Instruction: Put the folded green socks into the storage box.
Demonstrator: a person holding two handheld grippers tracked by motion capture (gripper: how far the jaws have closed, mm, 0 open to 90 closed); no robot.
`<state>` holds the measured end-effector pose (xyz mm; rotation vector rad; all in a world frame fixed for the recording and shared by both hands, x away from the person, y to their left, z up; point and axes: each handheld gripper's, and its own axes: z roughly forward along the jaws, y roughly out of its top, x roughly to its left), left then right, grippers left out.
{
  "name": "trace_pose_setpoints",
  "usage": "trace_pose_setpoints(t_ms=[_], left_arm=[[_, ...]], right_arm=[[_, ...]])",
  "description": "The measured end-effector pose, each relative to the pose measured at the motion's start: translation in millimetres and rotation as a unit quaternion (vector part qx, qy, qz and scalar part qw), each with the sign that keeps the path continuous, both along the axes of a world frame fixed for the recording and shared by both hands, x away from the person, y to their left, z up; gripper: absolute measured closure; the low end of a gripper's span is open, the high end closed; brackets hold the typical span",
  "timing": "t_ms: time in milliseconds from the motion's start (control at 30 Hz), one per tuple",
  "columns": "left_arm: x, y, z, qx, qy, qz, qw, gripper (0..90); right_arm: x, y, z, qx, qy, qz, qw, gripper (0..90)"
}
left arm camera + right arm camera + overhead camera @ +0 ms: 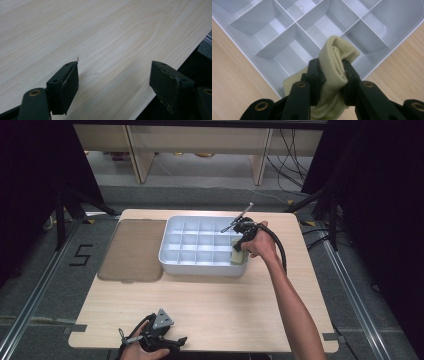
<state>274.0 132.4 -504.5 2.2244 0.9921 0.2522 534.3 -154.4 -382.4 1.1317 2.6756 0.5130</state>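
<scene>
Cloth (334,70) — a pale yellow rolled piece, perhaps a sock — is pinched between the jaws of the right hand-held gripper (331,68), which hangs over the near right corner of the white divided tray (170,257). In the high view that hand-held gripper (241,242) sits above the tray's right edge, with a brown lid (132,250) lying flat just left of the tray. The left hand-held gripper (113,75) rests near the front edge of the surface (225,305), jaws spread and holding nothing. One risk, as I judge it: the roll is bulkier than a single cell, so a release could leave it draped across a divider or spilling over the rim — especially since loose fabric hangs below the jaws.
</scene>
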Motion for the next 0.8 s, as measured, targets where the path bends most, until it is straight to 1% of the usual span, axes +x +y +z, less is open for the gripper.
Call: trace_pose_setpoints(t_ms=[33,100,133,233,267,300,333,400,500,533,567,600,667,700,767,800], left_arm=[[0.0,0.0,0.0,0.0,0.0,0.0,1.0,23.1],[-0.4,-0.1,-0.1,-0.003,0.001,0.003,1.0,23.1],[-0.5,-0.1,-0.2,-0.005,0.003,-0.001,1.0,23.0],[-0.6,-0.6,-0.4,-0.005,0.004,-0.001,1.0,23.1],[-0.4,-0.6,-0.5,-0.003,0.003,0.0,1.0,23.1],[-0.3,-0.5,-0.6,-0.002,0.002,0.0,1.0,23.1],[-0.6,-0.6,-0.6,-0.005,0.004,0.0,1.0,23.1],[-0.5,-0.5,-0.4,-0.005,0.004,-0.001,1.0,23.1],[-0.6,-0.6,-0.4,-0.005,0.004,0.0,1.0,23.1],[-0.6,-0.7,-0.5,-0.005,0.004,0.0,1.0,23.1],[-0.7,-0.7,-0.5,-0.005,0.004,0.0,1.0,23.1],[-0.7,-0.6,-0.4,-0.005,0.004,0.0,1.0,23.1],[-0.6,-0.5,-0.4,-0.005,0.004,-0.001,1.0,23.1],[-0.6,-0.5,-0.3,-0.005,0.004,0.0,1.0,23.1],[-0.3,0.0,-0.2,-0.005,0.003,0.001,1.0,23.1],[0.0,0.2,-0.1,0.0,0.004,0.005,1.0,23.1]], right_arm=[[0.0,0.0,0.0,0.0,0.0,0.0,1.0,73.1],[1.7,-0.1,-4.7,0.001,0.0,0.005,1.0,73.1],[1.2,0.0,-5.9,-0.001,0.003,0.002,1.0,73.1],[2.1,-1.1,-10.1,-0.006,0.0,0.006,1.0,73.1],[2.4,-2.1,-13.2,-0.007,0.004,0.003,1.0,73.1],[3.2,-2.3,-14.7,-0.008,0.002,0.006,0.9999,73.1],[2.2,-1.6,-15.6,-0.006,0.009,0.0,0.9999,73.1],[2.8,-1.9,-16.9,-0.01,0.006,0.005,0.9999,73.1],[3.4,-1.5,-21.7,-0.01,0.009,0.006,0.9999,73.1],[3.0,-0.9,-23.0,-0.009,0.012,0.0,0.9999,73.1],[3.3,-1.1,-24.0,-0.007,0.015,0.001,0.9999,73.1],[3.8,-1.3,-25.0,-0.011,0.015,0.004,0.9998,73.1],[4.2,-1.1,-26.6,-0.011,0.014,0.004,0.9998,73.1],[4.9,-1.4,-27.9,-0.011,0.015,0.01,0.9998,73.1],[4.8,0.7,-32.6,-0.017,0.019,0.004,0.9997,73.1],[5.8,1.2,-34.4,-0.02,0.018,0.01,0.9996,73.1]])
